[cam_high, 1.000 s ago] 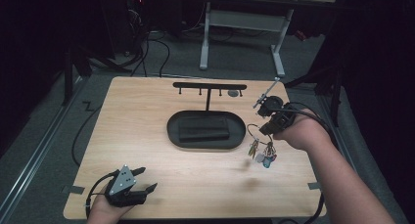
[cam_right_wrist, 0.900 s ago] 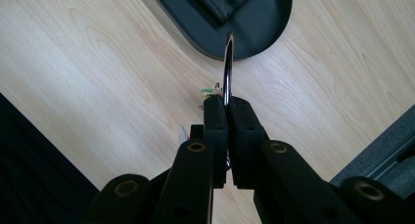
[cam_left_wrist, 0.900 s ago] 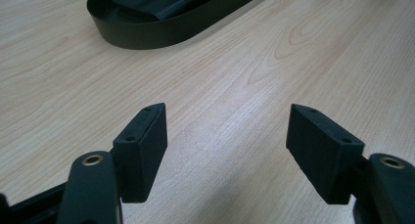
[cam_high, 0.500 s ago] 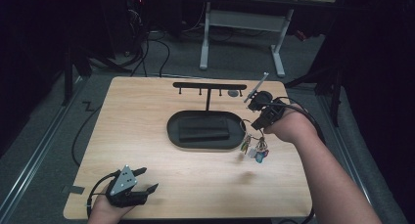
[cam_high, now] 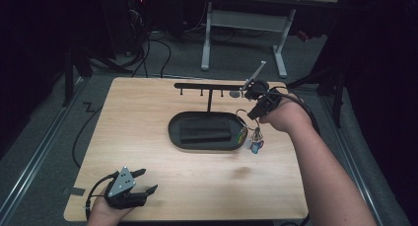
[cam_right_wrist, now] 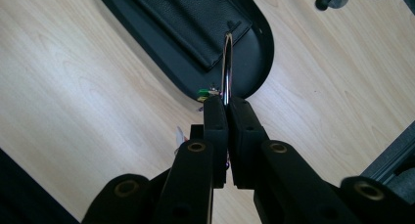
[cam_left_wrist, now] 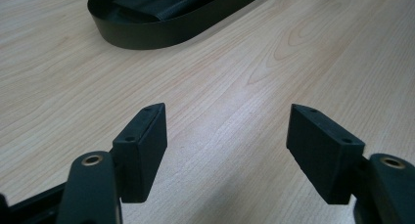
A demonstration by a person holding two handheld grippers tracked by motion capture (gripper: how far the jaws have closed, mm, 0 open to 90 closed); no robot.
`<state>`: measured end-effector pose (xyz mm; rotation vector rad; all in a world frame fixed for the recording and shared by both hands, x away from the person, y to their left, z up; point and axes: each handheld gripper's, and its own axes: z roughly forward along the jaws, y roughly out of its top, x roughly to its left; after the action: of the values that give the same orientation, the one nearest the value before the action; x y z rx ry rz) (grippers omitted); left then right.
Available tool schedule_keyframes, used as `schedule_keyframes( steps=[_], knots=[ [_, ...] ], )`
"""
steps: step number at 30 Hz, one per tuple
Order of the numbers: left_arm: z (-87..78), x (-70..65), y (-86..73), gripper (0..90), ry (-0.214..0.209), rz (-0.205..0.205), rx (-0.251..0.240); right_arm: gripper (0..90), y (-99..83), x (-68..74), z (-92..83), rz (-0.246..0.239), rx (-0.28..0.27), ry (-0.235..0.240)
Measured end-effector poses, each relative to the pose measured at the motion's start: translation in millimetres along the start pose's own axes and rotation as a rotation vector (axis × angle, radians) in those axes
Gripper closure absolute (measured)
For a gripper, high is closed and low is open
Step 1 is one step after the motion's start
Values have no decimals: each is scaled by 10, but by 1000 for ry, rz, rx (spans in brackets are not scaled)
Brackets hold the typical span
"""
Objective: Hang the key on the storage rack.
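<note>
Two hand-held grippers work over a light wood-grain tabletop (cam_high: 148, 112); positions below are given relative to the black oval tray (cam_high: 177, 137) at the table's centre.

1. Left gripper (cam_high: 143, 182): located well to the near-left of the tray, close to the table's near edge, with a grey three-cornered plate (cam_high: 122, 181) on top. In the left gripper view its two black jaws stand wide apart with bare wood between them and grip nothing. The tray wall (cam_left_wrist: 147, 35) appears beyond them, well apart.

2. Tray: holds a flat black rectangular wallet-like item (cam_high: 204, 133) lying lengthwise in its floor. In the right gripper view the same item (cam_right_wrist: 195, 18) shows a textured surface.

3. Black T-shaped hook stand (cam_high: 209, 86): a thin post rises from the far rim of the tray and carries a horizontal bar with short pegs hanging beneath it.

4. Right gripper (cam_high: 249, 115): held just beside the right end of the tray, above the tabletop. In the right gripper view its jaws are pressed together on a thin silver metal ring (cam_right_wrist: 227, 62), which rises edge-on from between them over the tray's end.

5. Bunch of keys with coloured tags (cam_high: 252, 139): hangs from the ring below the right gripper, just off the tray's right rim. Whether it touches the tabletop cannot be determined.
</note>
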<state>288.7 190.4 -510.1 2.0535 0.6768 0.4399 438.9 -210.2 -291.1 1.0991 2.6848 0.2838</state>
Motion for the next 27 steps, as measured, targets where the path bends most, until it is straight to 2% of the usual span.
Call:
schedule_keyframes(
  steps=[5, 7, 8, 13, 14, 16, 17, 18, 22, 24, 27],
  knots=[
    [2, 5, -4, 321, 4, 4, 7, 875, 97, -107, 49, 11, -13, -1],
    [6, 8, -7, 321, 7, 5, 9, 875, 145, -158, 75, 1, -21, -2],
    [4, 14, -10, 321, 8, 3, 11, 875, 189, -211, 112, 15, -17, -1],
    [-20, 48, -35, 321, 17, -12, 8, 874, 273, -338, 214, 19, -15, -3],
    [-23, 56, -37, 321, 16, -15, 10, 875, 290, -351, 236, 49, -9, -1],
    [-17, 61, -40, 321, 21, -18, 7, 874, 330, -416, 287, 31, -14, -3],
    [-17, 61, -40, 321, 22, -16, 9, 874, 343, -420, 304, 61, -8, -2],
    [-17, 60, -38, 321, 22, -15, 9, 874, 359, -453, 323, 48, -10, 1],
    [-11, 56, -35, 320, 18, -15, 7, 874, 375, -522, 363, 89, -12, 7],
    [-11, 50, -35, 321, 13, -8, 14, 873, 383, -572, 378, 85, -19, 8],
    [-7, 30, -24, 321, 11, 2, 15, 873, 398, -607, 377, 125, -26, 7]
  ],
)
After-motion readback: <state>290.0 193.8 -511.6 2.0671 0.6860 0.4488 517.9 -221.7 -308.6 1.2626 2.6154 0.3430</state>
